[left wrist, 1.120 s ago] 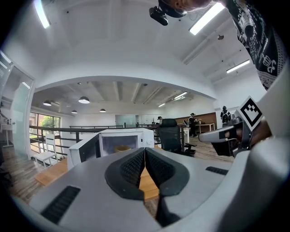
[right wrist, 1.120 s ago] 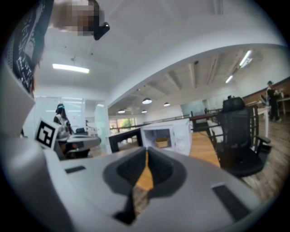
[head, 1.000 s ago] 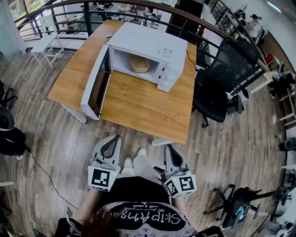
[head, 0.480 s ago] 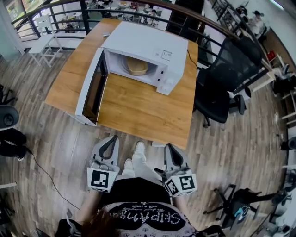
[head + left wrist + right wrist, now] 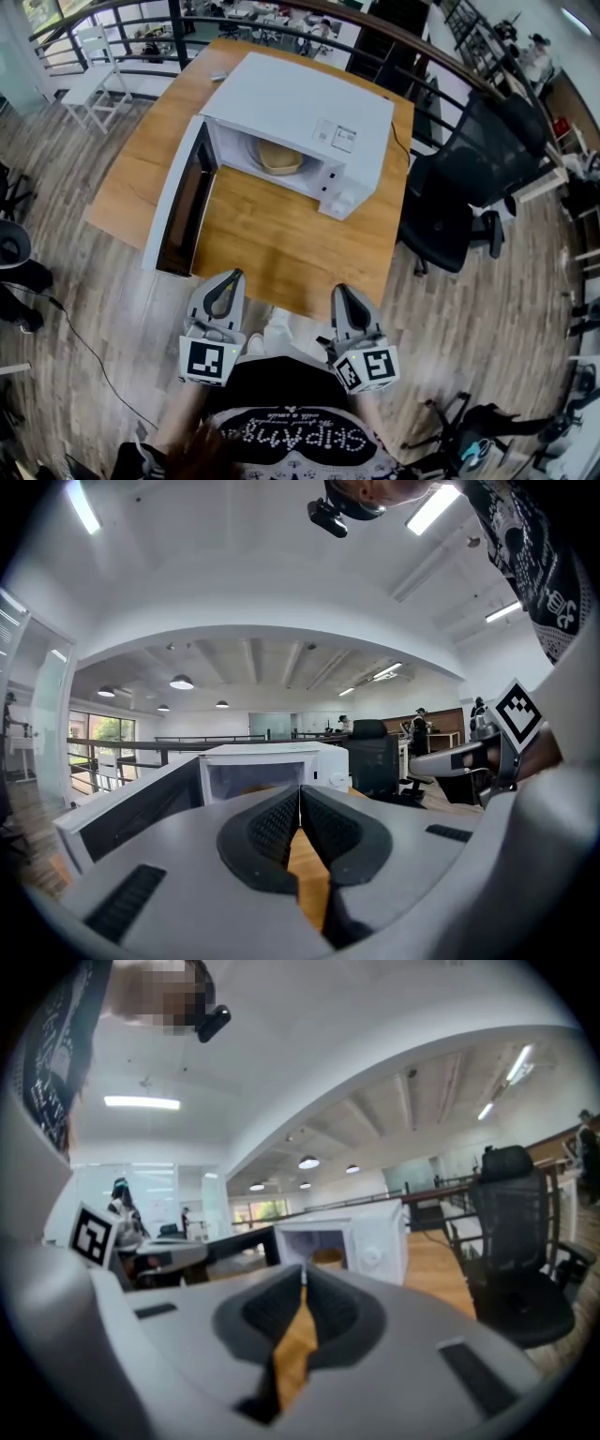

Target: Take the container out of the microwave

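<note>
Container [image 5: 279, 157] sits inside the microwave [image 5: 309, 108] toward the tabletop's [image 5: 272, 239] far edge, door [image 5: 178, 211] swung open. Left tool [image 5: 231, 278] and right tool [image 5: 339, 292], both closed and empty, hover at the near edge. Reaching, gripping and lifting out all remain.

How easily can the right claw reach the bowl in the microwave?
Likely yes, once nearer: the door stands open, nothing blocks the bowl, but the right claw is only at the table edge.
</note>
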Demonstrator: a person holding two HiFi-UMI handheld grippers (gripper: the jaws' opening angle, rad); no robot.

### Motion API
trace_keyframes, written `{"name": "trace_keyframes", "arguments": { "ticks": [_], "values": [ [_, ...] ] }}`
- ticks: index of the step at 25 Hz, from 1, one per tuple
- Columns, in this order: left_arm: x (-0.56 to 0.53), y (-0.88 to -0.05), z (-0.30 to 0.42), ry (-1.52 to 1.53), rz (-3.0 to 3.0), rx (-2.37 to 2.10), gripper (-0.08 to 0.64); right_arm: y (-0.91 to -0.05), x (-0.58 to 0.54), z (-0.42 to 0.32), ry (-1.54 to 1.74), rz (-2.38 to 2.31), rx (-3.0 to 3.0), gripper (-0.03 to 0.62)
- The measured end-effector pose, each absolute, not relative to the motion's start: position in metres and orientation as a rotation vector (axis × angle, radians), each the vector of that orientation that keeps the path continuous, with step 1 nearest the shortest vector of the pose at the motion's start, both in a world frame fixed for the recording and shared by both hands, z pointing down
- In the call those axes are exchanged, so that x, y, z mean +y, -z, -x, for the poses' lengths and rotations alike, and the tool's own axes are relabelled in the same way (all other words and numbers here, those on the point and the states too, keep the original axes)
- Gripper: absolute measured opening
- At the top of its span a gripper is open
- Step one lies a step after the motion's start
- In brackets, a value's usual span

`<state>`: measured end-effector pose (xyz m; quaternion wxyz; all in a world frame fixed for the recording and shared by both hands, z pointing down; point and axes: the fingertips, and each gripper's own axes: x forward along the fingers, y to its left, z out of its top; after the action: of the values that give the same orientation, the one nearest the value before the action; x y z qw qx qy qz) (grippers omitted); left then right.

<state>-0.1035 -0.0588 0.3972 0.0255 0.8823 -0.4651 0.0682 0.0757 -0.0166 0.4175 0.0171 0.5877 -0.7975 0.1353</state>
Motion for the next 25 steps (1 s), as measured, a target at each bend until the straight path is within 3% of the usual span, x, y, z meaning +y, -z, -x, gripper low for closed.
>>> {"name": "trace_keyframes", "arguments": {
  "ticks": [25],
  "values": [
    [-0.117,-0.400,0.060,-0.195,-2.663,-1.546,0.034,-0.429,-0.087,-0.135,-0.448,-1.765,-2.529,0.037]
  ]
}}
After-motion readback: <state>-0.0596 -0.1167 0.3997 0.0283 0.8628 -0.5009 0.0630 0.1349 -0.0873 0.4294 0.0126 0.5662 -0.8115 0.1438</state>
